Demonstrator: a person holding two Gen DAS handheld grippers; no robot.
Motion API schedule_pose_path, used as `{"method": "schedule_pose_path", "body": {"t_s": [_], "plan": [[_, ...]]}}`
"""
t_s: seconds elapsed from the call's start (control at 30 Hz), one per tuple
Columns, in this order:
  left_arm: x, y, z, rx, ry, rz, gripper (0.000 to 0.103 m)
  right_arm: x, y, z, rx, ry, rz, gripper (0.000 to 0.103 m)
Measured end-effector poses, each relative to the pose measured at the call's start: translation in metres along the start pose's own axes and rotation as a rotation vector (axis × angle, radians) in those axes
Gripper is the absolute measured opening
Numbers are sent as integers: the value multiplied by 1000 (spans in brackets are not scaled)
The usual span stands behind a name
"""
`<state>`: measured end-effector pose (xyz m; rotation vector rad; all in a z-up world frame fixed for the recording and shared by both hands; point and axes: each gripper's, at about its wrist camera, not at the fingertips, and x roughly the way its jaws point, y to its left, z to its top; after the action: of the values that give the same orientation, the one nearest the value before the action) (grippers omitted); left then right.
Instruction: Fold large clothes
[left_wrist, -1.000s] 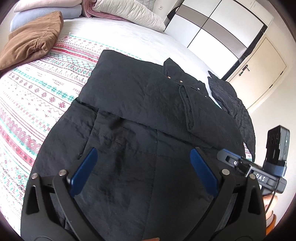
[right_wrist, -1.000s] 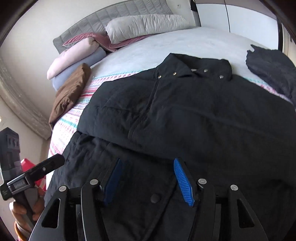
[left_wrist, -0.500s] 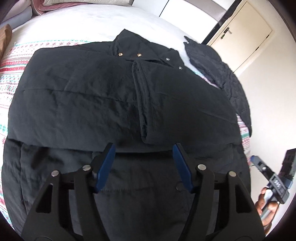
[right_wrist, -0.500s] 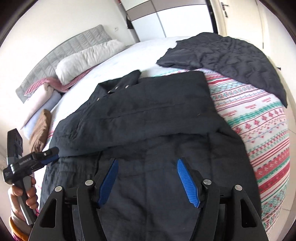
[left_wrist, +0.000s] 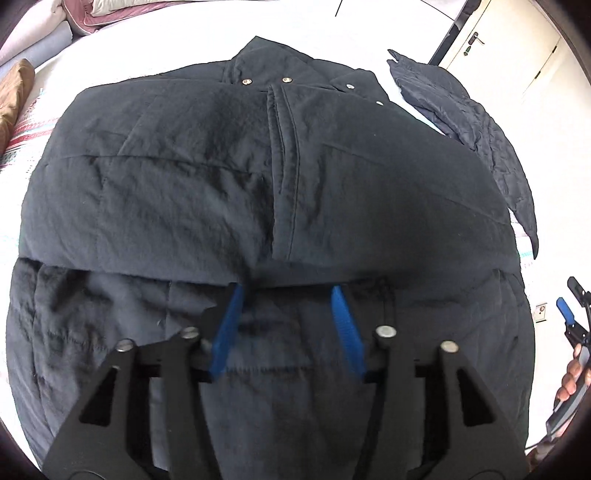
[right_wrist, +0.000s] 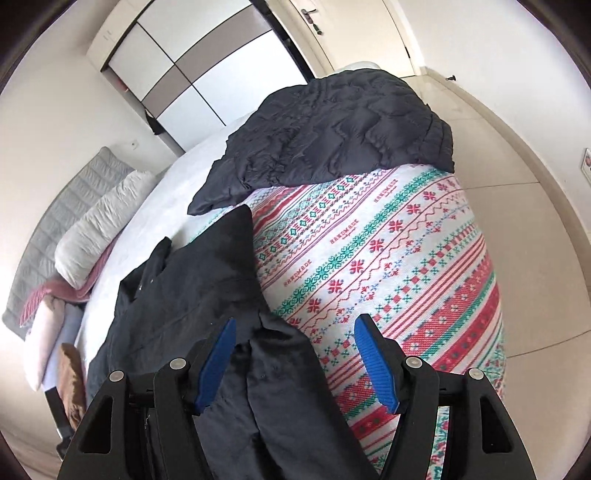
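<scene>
Set up the bottom-hem fold on the black coat (left_wrist: 207, 177)
Coat lies flat on the bed (right_wrist: 388, 258), sleeves folded in. Left tool (left_wrist: 286, 325) and right tool (right_wrist: 295, 354) both apart, empty, over the coat's lower part; grab hem corners evenly.

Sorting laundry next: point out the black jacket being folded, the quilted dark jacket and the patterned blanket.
black jacket (left_wrist: 184, 192), left wrist view, folded-over sleeve panel.
quilted dark jacket (right_wrist: 332, 136), right wrist view, middle of its crumpled body.
patterned blanket (right_wrist: 406, 266), right wrist view, bare striped area.

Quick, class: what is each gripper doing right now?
Left gripper: open, empty, over the black coat.
Right gripper: open, empty, coat edge between its jaws.
</scene>
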<state>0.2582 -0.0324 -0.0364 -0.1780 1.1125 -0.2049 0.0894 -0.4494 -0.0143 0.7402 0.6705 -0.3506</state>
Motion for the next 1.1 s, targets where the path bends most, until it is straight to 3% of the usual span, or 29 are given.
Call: {"method": "schedule_pose_path", "body": {"t_s": [0.13, 0.27, 0.4, 0.53, 0.67, 0.87, 1.1], "plan": [[-56, 13, -29, 29, -63, -24, 79, -40, 6, 6, -47, -32, 45, 69], [-102, 42, -62, 56, -85, -21, 83, -74, 13, -16, -167, -30, 81, 83], [-138, 78, -94, 58, -85, 38, 83, -82, 9, -50, -259, 96, 162, 85], [-165, 119, -127, 21, -85, 48, 83, -87, -7, -80, -274, 239, 274, 85], [-177, 157, -156, -15, -68, 43, 83, -91, -34, -97, -223, 309, 294, 85], [-163, 210, -197, -166, -9, -54, 83, -86, -86, -114, -76, 385, 272, 85], [-133, 225, -231, -219, 76, -180, 83, -97, -118, -142, -81, 437, 266, 83]]}}
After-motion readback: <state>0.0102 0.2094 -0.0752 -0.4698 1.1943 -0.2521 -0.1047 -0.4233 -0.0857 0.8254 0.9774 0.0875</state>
